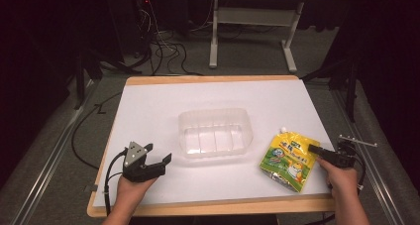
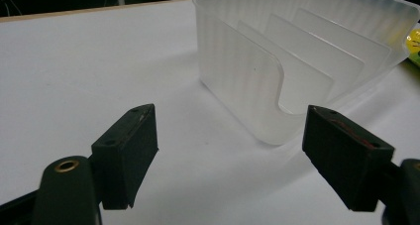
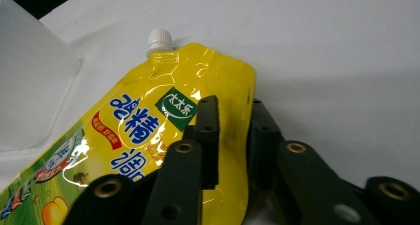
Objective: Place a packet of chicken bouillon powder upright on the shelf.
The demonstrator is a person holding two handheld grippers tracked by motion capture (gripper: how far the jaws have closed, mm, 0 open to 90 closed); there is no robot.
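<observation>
On the white table, the right gripper pinches the yellow pouch's edge — the left gripper gapes empty beside the clear tub.

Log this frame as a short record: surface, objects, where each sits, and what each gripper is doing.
surface: white table
bin: clear plastic bin with inner dividers, mid-table, nothing visible inside
pouch: yellow spouted pouch, white cap, lying flat to the right of the bin
left gripper: jaws wide apart, nothing between them, aimed at the bin's near corner
right gripper: jaws closed on the pouch's side edge
contact: pouch and bin apart
</observation>
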